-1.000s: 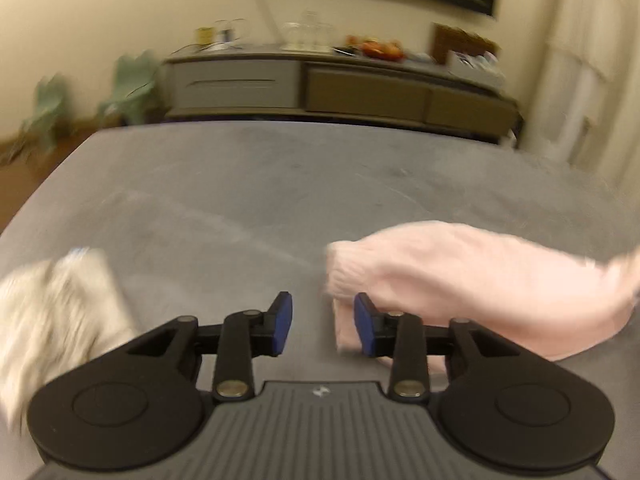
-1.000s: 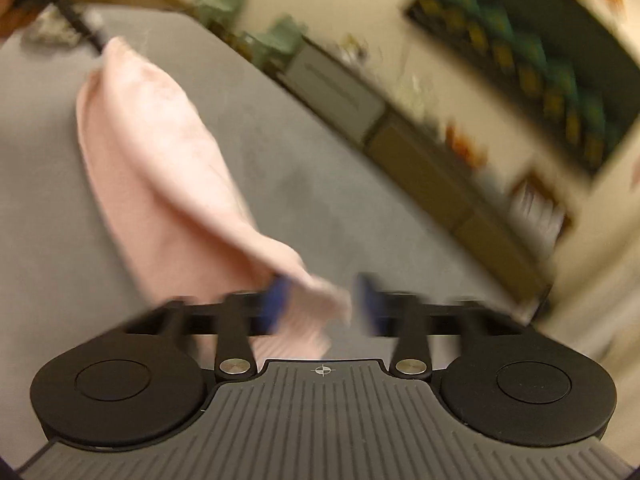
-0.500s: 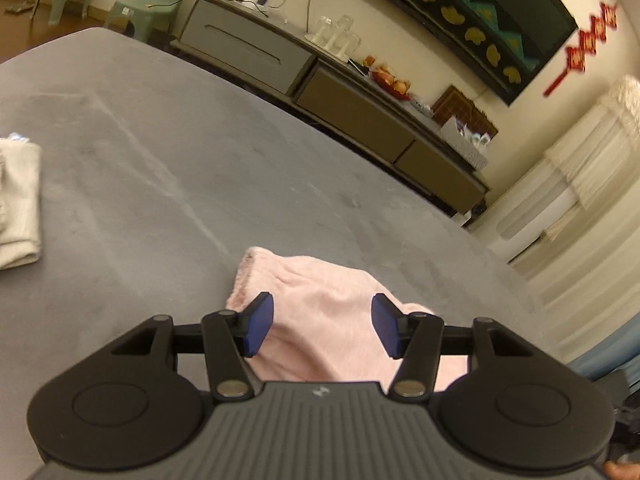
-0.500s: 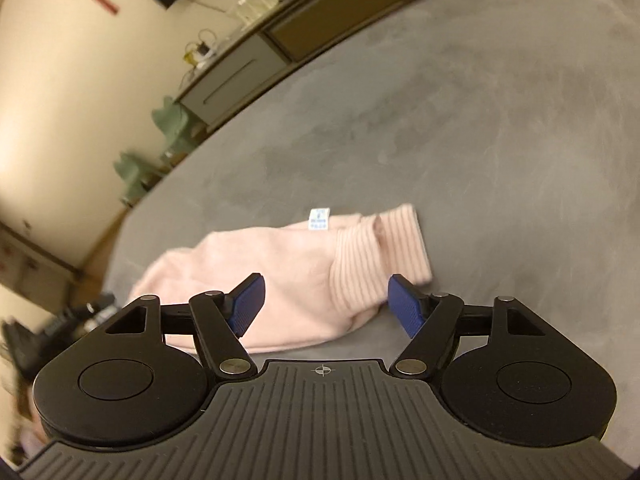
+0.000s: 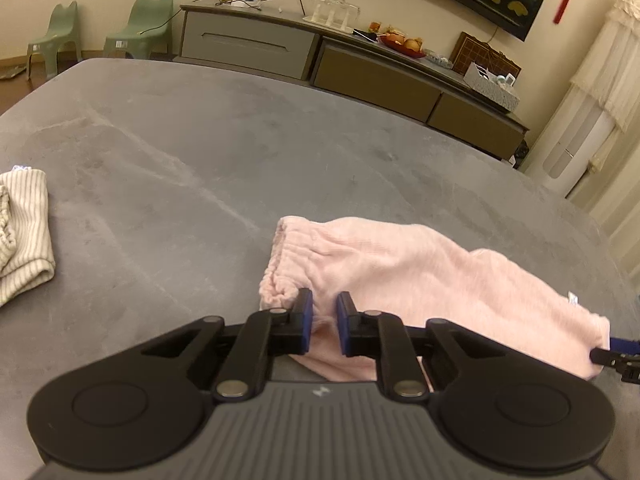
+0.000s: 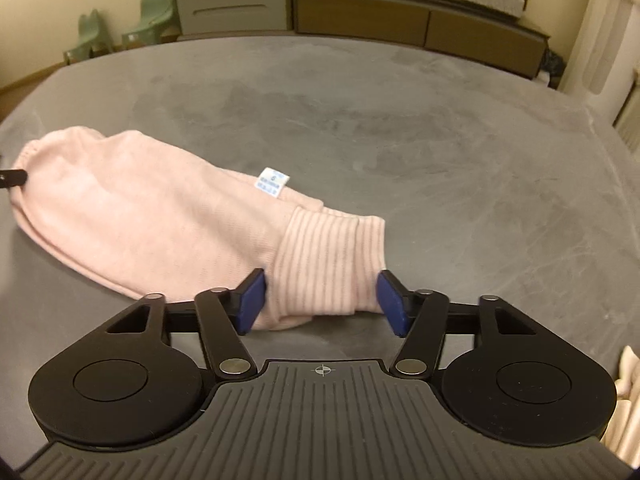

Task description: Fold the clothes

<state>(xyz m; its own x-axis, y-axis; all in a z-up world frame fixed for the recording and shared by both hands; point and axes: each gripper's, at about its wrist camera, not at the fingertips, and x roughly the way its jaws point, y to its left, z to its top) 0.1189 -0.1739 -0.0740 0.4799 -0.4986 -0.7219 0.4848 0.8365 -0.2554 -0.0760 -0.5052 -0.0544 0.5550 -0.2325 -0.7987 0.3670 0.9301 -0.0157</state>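
We see a wide grey surface (image 5: 224, 152) with a soft, velvety nap, marked by paler streaks and brushed patches. A pink garment (image 5: 420, 276) lies flat on it, stretched sideways, with a gathered end at the left, a ribbed cuff (image 6: 324, 268) at the right and a small white label (image 6: 273, 182) on top. Well apart, near the left edge, lies a folded cream striped garment (image 5: 24, 232).
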